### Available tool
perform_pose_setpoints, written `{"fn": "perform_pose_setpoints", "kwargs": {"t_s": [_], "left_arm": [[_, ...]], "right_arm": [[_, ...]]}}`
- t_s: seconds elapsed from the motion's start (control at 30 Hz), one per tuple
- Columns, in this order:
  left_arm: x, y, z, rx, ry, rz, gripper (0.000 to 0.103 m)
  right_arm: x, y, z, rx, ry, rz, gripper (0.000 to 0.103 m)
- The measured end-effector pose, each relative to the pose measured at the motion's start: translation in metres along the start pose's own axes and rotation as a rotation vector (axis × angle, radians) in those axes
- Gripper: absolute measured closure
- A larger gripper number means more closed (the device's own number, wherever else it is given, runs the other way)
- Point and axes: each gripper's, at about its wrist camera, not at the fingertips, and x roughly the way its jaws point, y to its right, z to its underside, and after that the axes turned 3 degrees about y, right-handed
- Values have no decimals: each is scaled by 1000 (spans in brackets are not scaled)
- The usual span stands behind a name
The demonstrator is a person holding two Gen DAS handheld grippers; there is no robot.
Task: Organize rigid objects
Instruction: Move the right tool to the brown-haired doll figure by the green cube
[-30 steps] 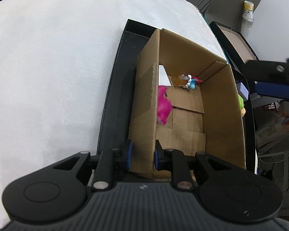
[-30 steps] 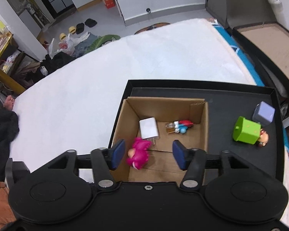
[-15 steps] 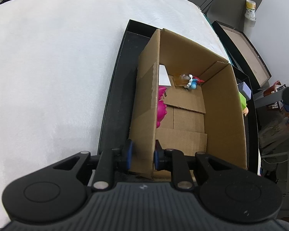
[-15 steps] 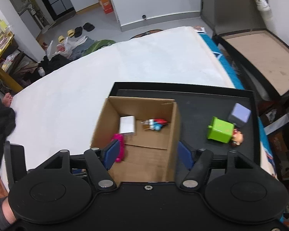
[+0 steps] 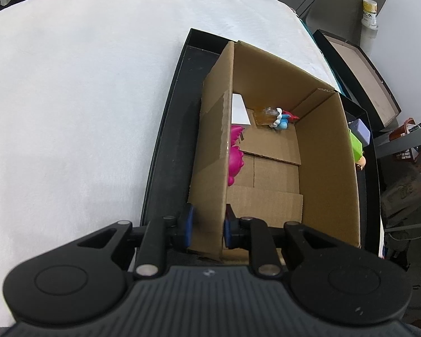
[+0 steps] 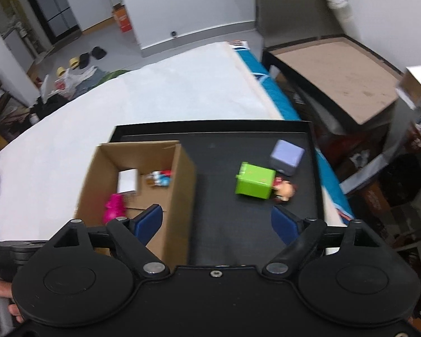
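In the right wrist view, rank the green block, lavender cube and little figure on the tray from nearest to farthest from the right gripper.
From the right gripper, jaws just opened, nothing between them:
1. Green block, straight ahead on the black tray.
2. Little figure, behind the block's right end; close to call with it.
3. Lavender cube, farthest, back right.

white padded surface [image 5: 84,98], looks like a bed or covered table, carries everything. black tray [image 6: 219,132] sits directly on it at the right side, reaching close to the right edge. left and far parts of the white surface are bare. on the tray: cardboard box [image 6: 179,196] on the left half, green cube [image 6: 254,179] right of it, lilac cube [image 6: 286,154] just beyond the green one, small figure [image 6: 285,189] touching the green cube's right side.
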Motion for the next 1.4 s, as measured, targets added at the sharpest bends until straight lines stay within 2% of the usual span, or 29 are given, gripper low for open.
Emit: {"fn": "perform_pose_setpoints", "kwargs": {"t_s": [0.33, 0.47, 0.87, 1.1, 1.2, 1.4], "left_arm": [[-2, 7, 2, 1, 0, -27, 84], [-3, 10, 3, 5, -1, -34, 84], [-2, 21, 6, 25, -5, -62, 85], [-1, 18, 6, -1, -5, -65, 85], [-1, 19, 5, -9, -5, -70, 85], [-1, 19, 7, -13, 0, -75, 86]], "right_arm": [[2, 46, 13, 76, 0, 21, 15], [4, 57, 18, 82, 3, 24, 9], [17, 110, 30, 176, 9, 9, 9], [27, 139, 34, 213, 2, -17, 10], [32, 147, 32, 220, -3, -38, 17], [53, 159, 25, 269, -27, -74, 40]]}}
